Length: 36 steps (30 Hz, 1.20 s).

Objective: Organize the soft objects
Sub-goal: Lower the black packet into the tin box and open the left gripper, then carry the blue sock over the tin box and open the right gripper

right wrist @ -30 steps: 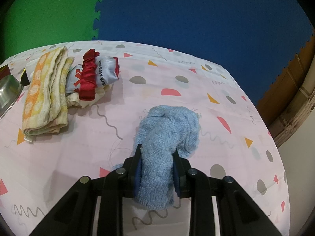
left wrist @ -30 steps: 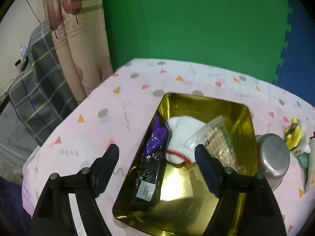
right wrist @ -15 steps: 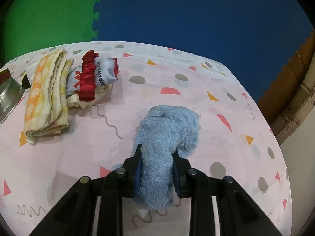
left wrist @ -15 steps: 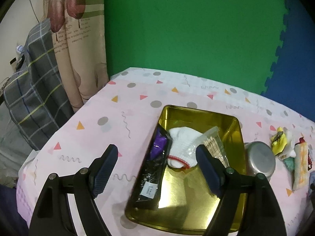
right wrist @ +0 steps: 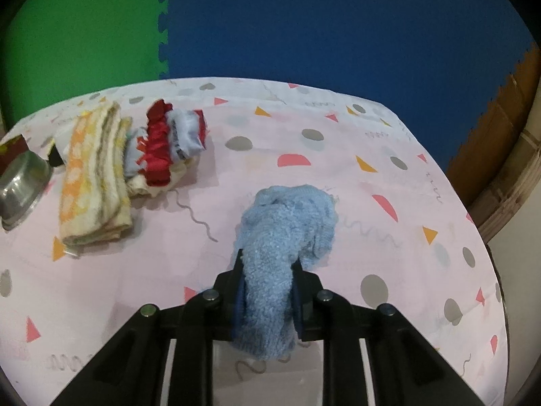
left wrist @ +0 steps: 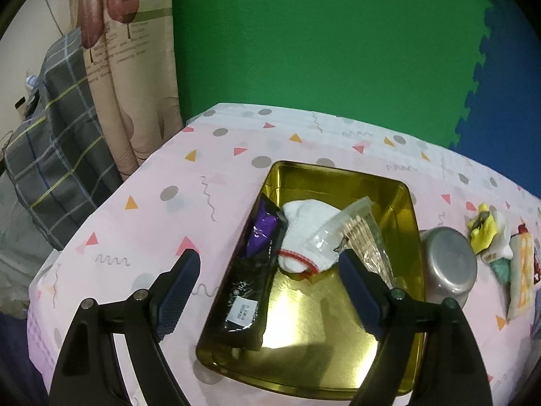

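The fuzzy blue cloth [right wrist: 284, 240] sits pinched between the right gripper's [right wrist: 267, 270] jaws, which have just been closing on it, its bunched bulk spilling toward 12 o'clock onto the pink patterned surface [right wrist: 389, 176]. At 10 o'clock lie a folded yellow towel [right wrist: 93, 172] and a red-and-white bundle [right wrist: 165, 145]. The left gripper [left wrist: 267, 270], jaws wide apart and just widening with nothing between them, hovers over a gold tray [left wrist: 338, 176] holding a white sock [left wrist: 307, 226]; green and blue foam mats back the surface.
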{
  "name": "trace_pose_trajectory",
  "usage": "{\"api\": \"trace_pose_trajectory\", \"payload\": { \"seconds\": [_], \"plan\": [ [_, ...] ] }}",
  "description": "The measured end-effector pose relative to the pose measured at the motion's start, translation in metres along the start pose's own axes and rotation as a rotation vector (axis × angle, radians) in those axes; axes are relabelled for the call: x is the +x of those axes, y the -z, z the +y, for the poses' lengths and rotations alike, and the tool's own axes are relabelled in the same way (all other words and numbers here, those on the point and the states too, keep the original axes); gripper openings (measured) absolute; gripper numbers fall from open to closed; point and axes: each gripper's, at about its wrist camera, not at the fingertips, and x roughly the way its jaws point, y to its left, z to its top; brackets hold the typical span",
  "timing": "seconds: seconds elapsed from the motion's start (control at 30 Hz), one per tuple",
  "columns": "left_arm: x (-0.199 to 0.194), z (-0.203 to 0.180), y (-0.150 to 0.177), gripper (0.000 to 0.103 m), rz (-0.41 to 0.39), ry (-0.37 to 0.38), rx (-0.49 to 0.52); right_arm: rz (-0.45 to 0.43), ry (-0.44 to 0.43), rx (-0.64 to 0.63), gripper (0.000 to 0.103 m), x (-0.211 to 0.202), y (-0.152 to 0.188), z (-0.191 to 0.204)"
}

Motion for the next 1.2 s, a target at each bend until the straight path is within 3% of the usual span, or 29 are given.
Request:
{"api": "trace_pose_trajectory", "payload": {
  "seconds": [0.23,0.47,0.63,0.83,1.2],
  "plan": [
    [0.000,-0.010,0.004,0.082,-0.002,0.041,0.017,-0.063,-0.080,-0.008,0.021,-0.034,-0.018,0.027],
    [-0.004,-0.013,0.002,0.082,-0.019,0.021,0.057,-0.118,-0.221,-0.099,0.021,-0.069,-0.043,0.096],
    [-0.008,0.013,-0.006,0.083,-0.026,0.011,-0.024,-0.104,-0.393,-0.183,0.021,-0.083,-0.059,0.174],
    [-0.010,0.051,-0.011,0.083,-0.030,-0.020,-0.141,-0.104,-0.531,-0.295,0.021,-0.096,-0.066,0.263],
    [-0.007,0.073,-0.014,0.083,-0.022,-0.030,-0.205,-0.046,-0.631,-0.437,0.021,-0.092,-0.059,0.375]
  ]
}}
